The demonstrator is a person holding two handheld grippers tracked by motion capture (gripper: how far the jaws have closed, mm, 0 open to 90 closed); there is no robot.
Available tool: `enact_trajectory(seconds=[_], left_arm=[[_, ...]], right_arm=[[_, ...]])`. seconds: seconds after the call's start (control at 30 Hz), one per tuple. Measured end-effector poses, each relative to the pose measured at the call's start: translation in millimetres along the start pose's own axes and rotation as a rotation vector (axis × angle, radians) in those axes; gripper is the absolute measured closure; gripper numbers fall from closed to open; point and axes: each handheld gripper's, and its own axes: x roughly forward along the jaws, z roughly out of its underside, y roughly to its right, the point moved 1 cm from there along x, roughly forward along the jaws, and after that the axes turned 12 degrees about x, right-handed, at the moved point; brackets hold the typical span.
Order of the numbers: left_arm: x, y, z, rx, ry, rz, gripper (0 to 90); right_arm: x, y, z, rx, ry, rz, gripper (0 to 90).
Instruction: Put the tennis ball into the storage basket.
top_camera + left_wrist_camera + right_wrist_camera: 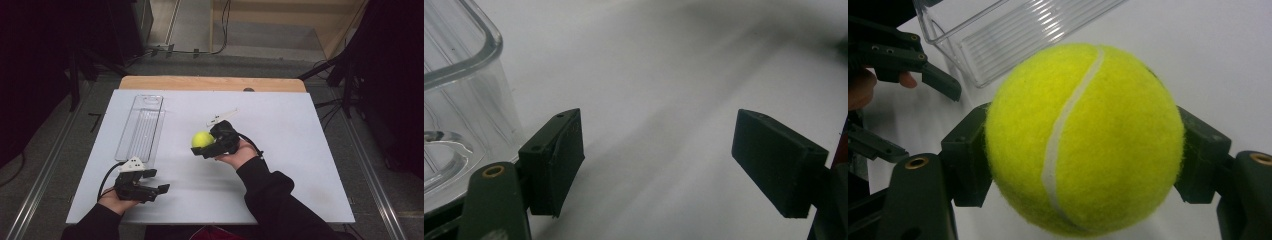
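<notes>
white table (300,165), tennis ball (202,139) seam upright between right gripper (206,148) fingers

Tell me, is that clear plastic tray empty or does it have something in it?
Empty: the clear tray shows just its ribbed bottom, and the tennis ball sits clamped in the right gripper.

Honestly there's nothing to read anywhere here. The fuzzy yellow-green tennis ball (1083,140) shows its white seam and no brand print on the side facing the camera. The clear ribbed plastic tray (141,126) has no label or sticker that I can make out. The white bench (280,125) top is plain, with no markings or numbers. The black jaws carry small screw holes and no lettering; one pad in the left gripper view has a faint scuff that might be embossing, but it's too blurry to tell. No signs or tags in the dark background either.
</notes>
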Motion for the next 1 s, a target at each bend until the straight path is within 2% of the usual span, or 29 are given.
enact_trajectory(seconds=[1.0], left_arm=[[-0.4, -0.2, 0.0, -0.002, 0.004, -0.007, 21.6]], right_arm=[[20.6, -10.3, -32.5, -0.002, 0.018, -0.018, 23.3]])
